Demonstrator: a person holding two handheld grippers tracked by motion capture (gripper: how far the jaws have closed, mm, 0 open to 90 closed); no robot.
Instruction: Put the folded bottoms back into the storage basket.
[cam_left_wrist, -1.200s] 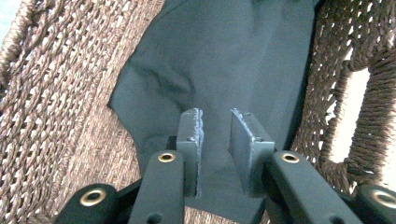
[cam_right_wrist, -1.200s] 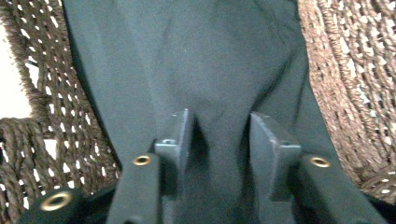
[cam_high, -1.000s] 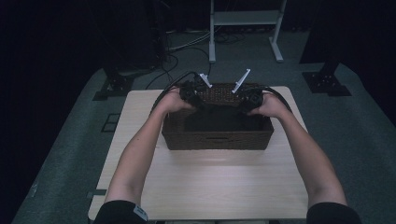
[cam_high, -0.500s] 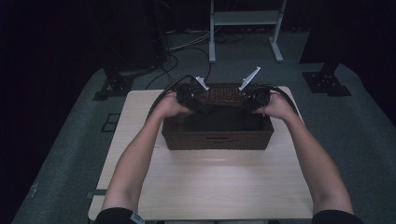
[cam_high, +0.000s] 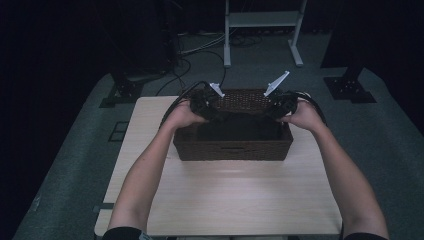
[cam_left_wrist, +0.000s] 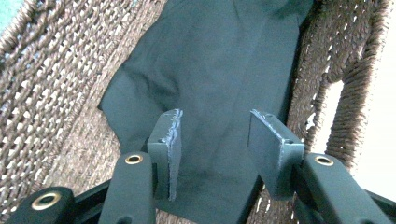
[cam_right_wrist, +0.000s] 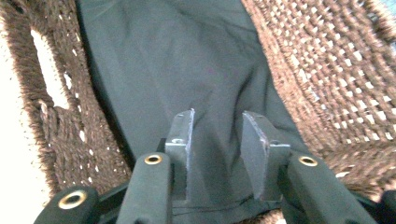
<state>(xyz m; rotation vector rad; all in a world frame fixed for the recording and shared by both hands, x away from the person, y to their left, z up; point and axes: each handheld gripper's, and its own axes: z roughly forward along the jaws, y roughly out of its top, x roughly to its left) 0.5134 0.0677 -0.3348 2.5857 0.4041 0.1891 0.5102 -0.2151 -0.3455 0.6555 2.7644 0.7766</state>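
Here both grippers reach into the basket (cam_high: 232, 150) on the table (cam_high: 220, 200), over the dark cloth (cam_high: 237, 127) that lies in it. The left gripper (cam_left_wrist: 215, 135) has its jaws parted — they have just been opening — and the cloth (cam_left_wrist: 219, 70) lies spread beyond and beneath them, not pinched, with the woven wall (cam_left_wrist: 51, 79) off to one side. The right gripper (cam_right_wrist: 215, 133) has just been closing, yet a gap shows between its pads (cam_right_wrist: 184, 133); the cloth (cam_right_wrist: 177, 60) runs under and ahead of them, unclamped. In the high view the left gripper (cam_high: 202, 106) and right gripper (cam_high: 282, 105) sit at opposite ends of the basket, well apart.
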